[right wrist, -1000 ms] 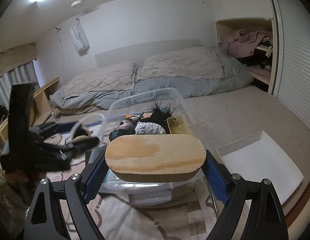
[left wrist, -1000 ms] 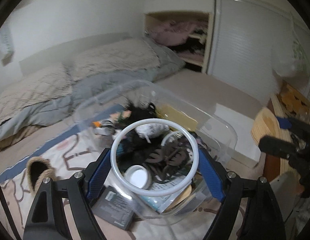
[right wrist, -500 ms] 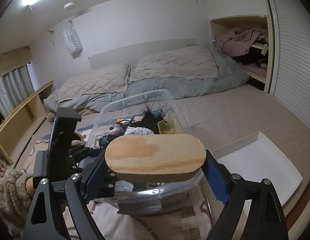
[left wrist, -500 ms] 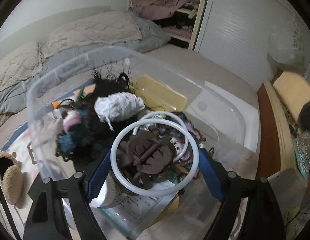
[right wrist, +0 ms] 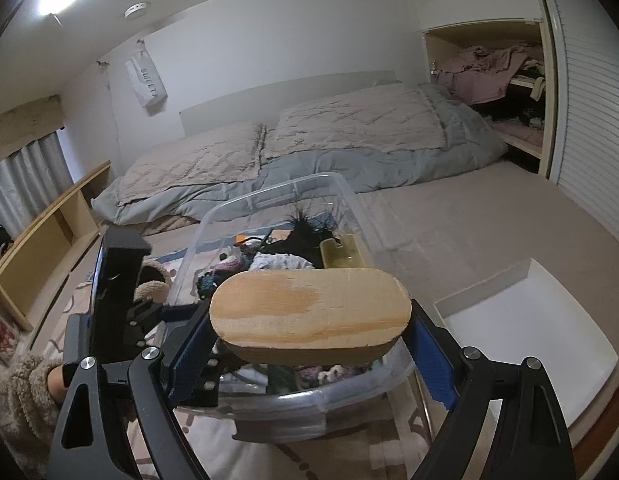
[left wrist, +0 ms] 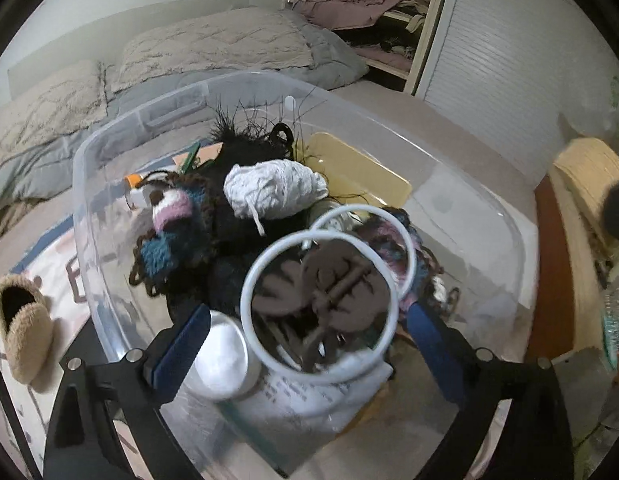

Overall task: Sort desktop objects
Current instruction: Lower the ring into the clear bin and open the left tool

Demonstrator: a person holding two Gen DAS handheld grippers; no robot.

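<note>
Left gripper [left wrist: 305,320] open; white ring [left wrist: 319,306] loose between its fingers, over clear bin [left wrist: 85,216]. Right gripper [right wrist: 309,348] clamps wooden oval block [right wrist: 309,314] above bin. Wall bag [right wrist: 146,82] reads "SWEET".

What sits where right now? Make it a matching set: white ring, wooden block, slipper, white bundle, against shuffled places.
Things:
1. white ring
2. wooden oval block
3. fuzzy slipper
4. white knitted bundle

Places:
A. on the rug beside the clear bin
B. on top of the pile inside the bin
C. clamped in the right gripper jaws
D. loose between the open left gripper jaws, over the bin

Pairs: 1-D, 2-C, 3-A, 4-B
</note>
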